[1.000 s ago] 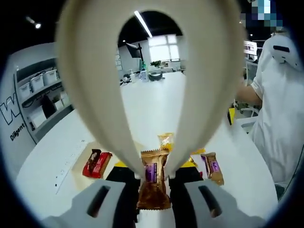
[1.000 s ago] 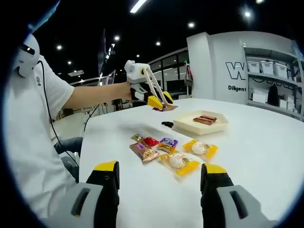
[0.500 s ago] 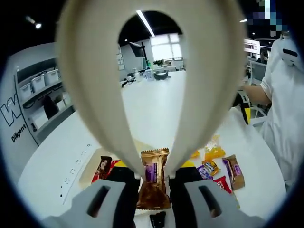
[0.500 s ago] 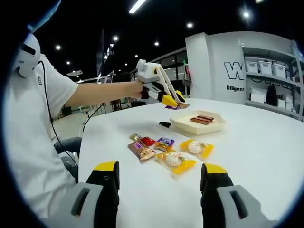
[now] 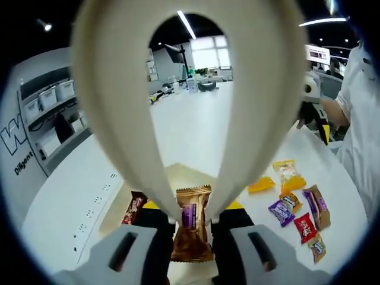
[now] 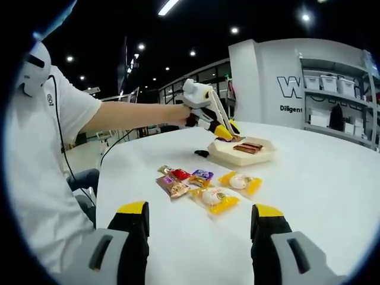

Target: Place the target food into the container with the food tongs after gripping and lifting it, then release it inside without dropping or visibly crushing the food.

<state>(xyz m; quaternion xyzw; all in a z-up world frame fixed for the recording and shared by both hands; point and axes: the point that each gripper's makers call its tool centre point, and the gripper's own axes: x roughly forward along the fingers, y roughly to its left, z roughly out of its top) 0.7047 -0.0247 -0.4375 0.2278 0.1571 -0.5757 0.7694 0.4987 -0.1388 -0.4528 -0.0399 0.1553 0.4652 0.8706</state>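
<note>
Jaws of the left gripper (image 5: 193, 222) squeeze cream tongs (image 5: 190, 113), whose tips pinch a brown snack packet (image 5: 192, 228) above the tray (image 5: 178, 175). Over in the right gripper view, the right gripper (image 6: 200, 228) is spread wide over white table (image 6: 320, 196); loose snacks (image 6: 205, 185) lie near the tray (image 6: 240, 153).

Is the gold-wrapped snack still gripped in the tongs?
Yes. The gold-wrapped snack sits pinched between the tips of the cream tongs, held over the container.

cream tongs (image 5: 249, 119), bronze wrapper (image 5: 192, 222) with purple label, beige tray (image 6: 246, 155), yellow-wrapped sweets (image 6: 214, 199)
</note>
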